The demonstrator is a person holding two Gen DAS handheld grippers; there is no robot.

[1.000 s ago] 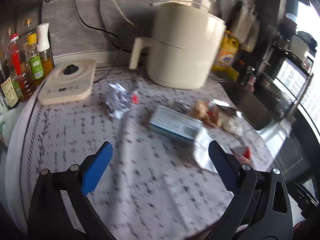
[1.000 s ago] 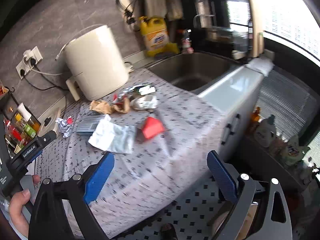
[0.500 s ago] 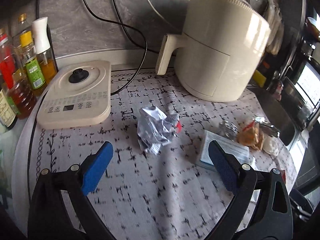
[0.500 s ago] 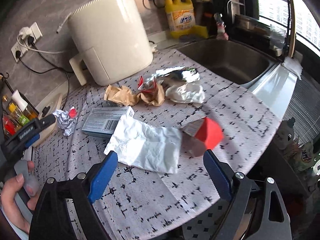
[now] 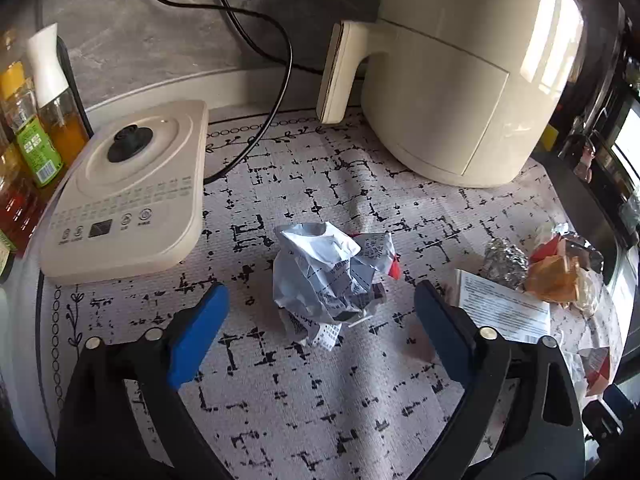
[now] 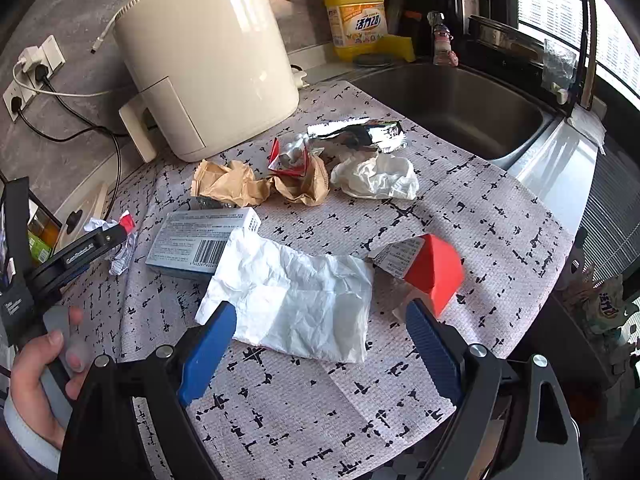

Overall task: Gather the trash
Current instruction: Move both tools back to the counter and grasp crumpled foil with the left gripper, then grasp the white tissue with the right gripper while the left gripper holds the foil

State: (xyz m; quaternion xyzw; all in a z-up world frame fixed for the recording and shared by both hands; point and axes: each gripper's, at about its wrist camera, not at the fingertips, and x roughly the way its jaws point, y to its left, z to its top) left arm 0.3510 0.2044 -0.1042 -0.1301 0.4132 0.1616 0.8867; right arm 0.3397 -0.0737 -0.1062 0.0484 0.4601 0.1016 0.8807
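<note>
Closing though spread, the left gripper (image 5: 320, 314) flanks the crumpled paper (image 5: 330, 276) untouched.

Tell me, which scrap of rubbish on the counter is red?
The small red carton, lying just right of the flat white paper. The other scraps are mostly white, brown or silvery.

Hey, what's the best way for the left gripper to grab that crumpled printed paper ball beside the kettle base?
Come down from above and straddle the crumpled paper ball across its bulky middle. It sits loose on the patterned mat, apart from other trash, centred ahead of the left gripper, whose jaws are closing with nothing pressed yet. The thin tails would probably slip.
</note>
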